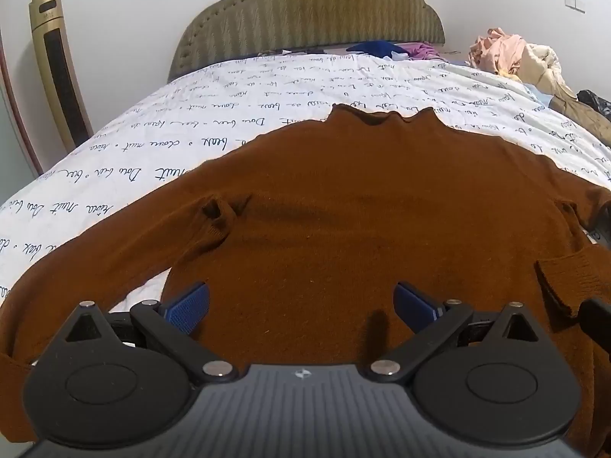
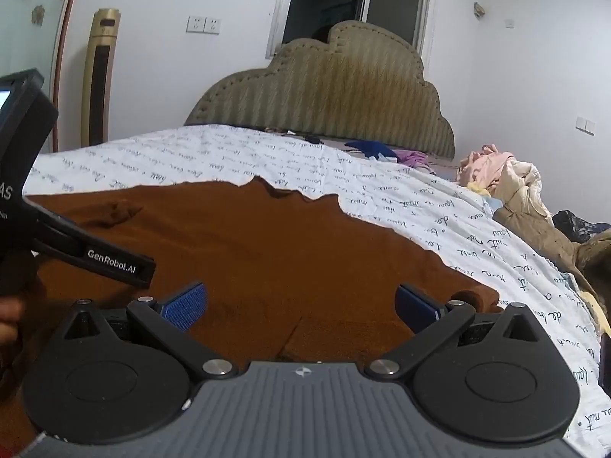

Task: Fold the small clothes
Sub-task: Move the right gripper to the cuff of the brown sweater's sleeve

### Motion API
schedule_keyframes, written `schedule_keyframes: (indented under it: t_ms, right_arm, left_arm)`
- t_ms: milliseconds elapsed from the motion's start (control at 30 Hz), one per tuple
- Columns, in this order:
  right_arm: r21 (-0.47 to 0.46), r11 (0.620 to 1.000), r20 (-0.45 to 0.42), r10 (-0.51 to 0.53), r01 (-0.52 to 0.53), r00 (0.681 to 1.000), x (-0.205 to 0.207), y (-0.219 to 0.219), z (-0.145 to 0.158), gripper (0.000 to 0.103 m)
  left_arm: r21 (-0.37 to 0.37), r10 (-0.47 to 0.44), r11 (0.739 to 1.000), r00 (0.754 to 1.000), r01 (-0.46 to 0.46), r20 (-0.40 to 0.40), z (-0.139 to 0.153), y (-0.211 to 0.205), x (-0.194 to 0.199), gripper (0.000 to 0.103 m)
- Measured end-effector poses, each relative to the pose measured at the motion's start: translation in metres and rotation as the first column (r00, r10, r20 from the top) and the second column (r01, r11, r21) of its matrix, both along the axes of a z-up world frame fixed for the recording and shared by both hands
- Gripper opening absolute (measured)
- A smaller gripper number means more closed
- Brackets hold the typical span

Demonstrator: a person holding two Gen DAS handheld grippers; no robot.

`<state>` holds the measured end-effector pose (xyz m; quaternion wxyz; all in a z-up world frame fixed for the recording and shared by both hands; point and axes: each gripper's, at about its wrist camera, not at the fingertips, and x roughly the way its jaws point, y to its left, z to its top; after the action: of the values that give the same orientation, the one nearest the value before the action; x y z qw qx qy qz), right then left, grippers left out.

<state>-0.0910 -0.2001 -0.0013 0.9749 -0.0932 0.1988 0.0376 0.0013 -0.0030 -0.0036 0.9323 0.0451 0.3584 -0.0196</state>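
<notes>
A brown knit sweater point(image 1: 362, 206) lies flat on the bed, collar toward the headboard, one sleeve stretched out to the left and the other sleeve point(image 1: 573, 282) bent back near the right edge. My left gripper point(image 1: 301, 303) hovers over the sweater's lower body, jaws wide open, nothing between the blue pads point(image 1: 189, 305). In the right wrist view the same sweater point(image 2: 267, 244) fills the middle. My right gripper point(image 2: 301, 303) stands open above its right part, near a rolled cuff point(image 2: 471, 297). The left gripper's black body point(image 2: 114, 263) shows at the left edge there.
The white bedsheet point(image 1: 191, 114) with blue handwriting covers the bed. A pile of clothes point(image 1: 515, 61) lies at the far right, with more garments point(image 1: 382, 47) by the padded headboard point(image 1: 313, 15). A gold tower fan point(image 1: 57, 68) stands at the left wall.
</notes>
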Motion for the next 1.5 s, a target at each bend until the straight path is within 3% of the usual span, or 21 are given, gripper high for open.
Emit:
schedule_keyframes:
  t_ms: [300, 500, 600, 667, 733, 833, 900, 1100, 1200, 1267, 1333, 1433, 1500]
  right_arm:
    - [-0.036, 0.999, 0.047, 0.011, -0.009, 0.999, -0.009, 0.003, 0.001, 0.103]
    - [-0.020, 0.998, 0.011, 0.052, -0.052, 0.999, -0.016, -0.005, 0.003, 0.103]
    - [0.018, 0.992, -0.021, 0.129, -0.129, 0.991, -0.023, -0.009, 0.008, 0.103]
    - [0.115, 0.964, -0.017, 0.242, -0.239, 0.970, -0.031, -0.019, 0.018, 0.103]
    - [0.148, 0.951, -0.057, 0.281, -0.271, 0.958, -0.037, -0.033, 0.036, 0.103]
    - [0.003, 0.988, 0.125, 0.152, -0.153, 0.980, -0.060, -0.040, 0.051, 0.103]
    - [-0.064, 0.994, 0.181, 0.102, -0.092, 0.978, -0.063, -0.045, 0.052, 0.103]
    - [0.154, 0.980, 0.027, 0.123, -0.126, 0.992, -0.040, -0.060, 0.035, 0.103]
    - [-0.048, 0.998, -0.016, 0.035, -0.036, 0.999, -0.023, -0.036, 0.006, 0.103]
    - [-0.206, 0.978, -0.029, -0.003, -0.003, 1.000, -0.015, -0.019, -0.014, 0.103]
    - [-0.306, 0.952, -0.024, -0.005, -0.003, 1.000, -0.012, -0.003, -0.029, 0.103]
    - [-0.357, 0.934, 0.007, 0.027, -0.023, 1.000, -0.017, 0.010, -0.030, 0.102]
    - [-0.316, 0.949, 0.088, 0.025, 0.004, 0.996, -0.019, 0.011, -0.015, 0.102]
  left_arm:
    - [0.007, -0.011, 1.000, 1.000, 0.011, -0.003, -0.001, -0.002, 0.000, 0.103]
    - [-0.008, -0.046, 0.999, 0.999, 0.046, -0.017, -0.001, -0.004, 0.001, 0.103]
    - [0.002, -0.062, 0.998, 0.998, 0.062, -0.015, -0.001, -0.006, 0.000, 0.103]
    - [0.009, -0.068, 0.998, 0.998, 0.068, -0.006, 0.000, -0.006, -0.001, 0.103]
    - [0.011, -0.066, 0.998, 0.998, 0.066, 0.004, 0.001, -0.005, -0.003, 0.103]
    - [0.000, -0.061, 0.998, 0.998, 0.061, 0.002, 0.001, -0.003, -0.002, 0.103]
    - [-0.006, -0.062, 0.998, 0.998, 0.062, -0.007, 0.000, -0.005, -0.001, 0.103]
    - [0.008, -0.083, 0.997, 0.997, 0.083, -0.001, 0.000, -0.010, -0.005, 0.103]
    - [0.008, -0.087, 0.996, 0.996, 0.087, 0.000, 0.000, -0.011, -0.005, 0.103]
    - [0.009, -0.086, 0.996, 0.996, 0.086, -0.002, 0.000, -0.011, -0.005, 0.103]
    - [0.010, -0.083, 0.997, 0.997, 0.083, -0.004, -0.001, -0.011, -0.004, 0.103]
    - [0.010, -0.081, 0.997, 0.997, 0.081, -0.011, -0.002, -0.014, -0.003, 0.103]
    - [0.013, -0.077, 0.997, 0.997, 0.078, -0.013, -0.004, -0.016, -0.002, 0.103]
